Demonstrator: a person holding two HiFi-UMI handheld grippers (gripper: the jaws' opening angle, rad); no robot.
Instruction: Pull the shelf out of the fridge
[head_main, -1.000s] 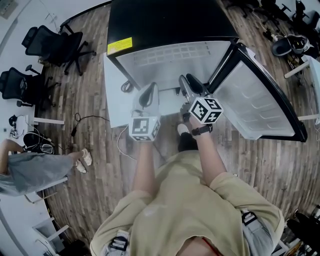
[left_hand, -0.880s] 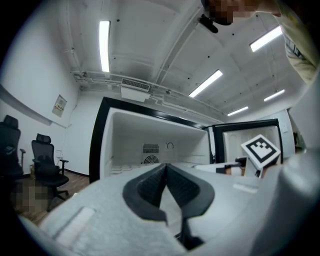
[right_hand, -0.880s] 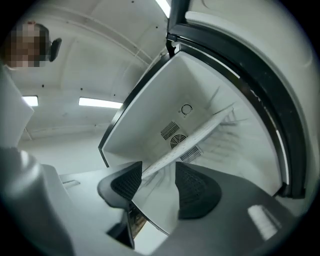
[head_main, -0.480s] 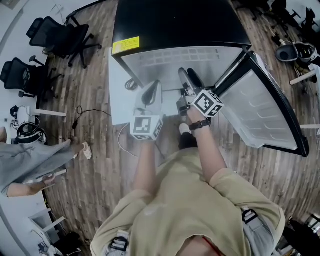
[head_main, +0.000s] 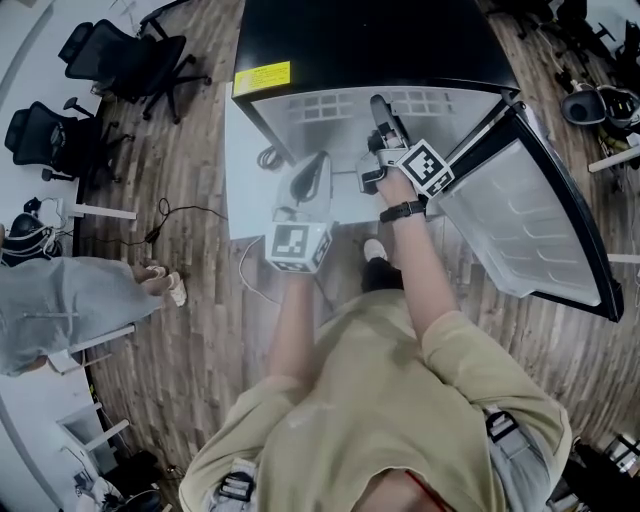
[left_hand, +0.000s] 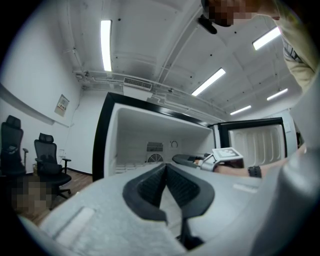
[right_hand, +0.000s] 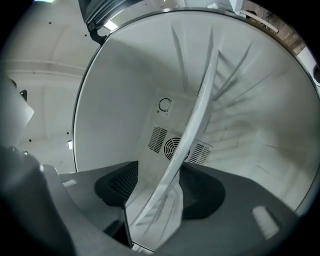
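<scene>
The black fridge (head_main: 370, 40) stands with its door (head_main: 520, 210) swung wide to the right. My right gripper (head_main: 383, 108) reaches into the white interior. In the right gripper view a pale, see-through shelf (right_hand: 197, 115) runs edge-on between the wide-apart jaws of the right gripper (right_hand: 160, 167); the left pad stands off it. My left gripper (head_main: 310, 165) hangs in front of the fridge opening, left of the right one. In the left gripper view the left gripper (left_hand: 165, 167) has its tips together with nothing between them, and the right gripper (left_hand: 187, 160) shows inside the fridge.
A round fan vent (right_hand: 172, 145) sits in the fridge's back wall. Office chairs (head_main: 120, 55) stand at the far left. A seated person (head_main: 60, 300) is at the left edge. A cable (head_main: 180, 215) lies on the wooden floor beside a white panel (head_main: 240, 190).
My right gripper has moved forward, deeper into the fridge. The left gripper has stayed in front of the opening. The person at the left has shifted.
</scene>
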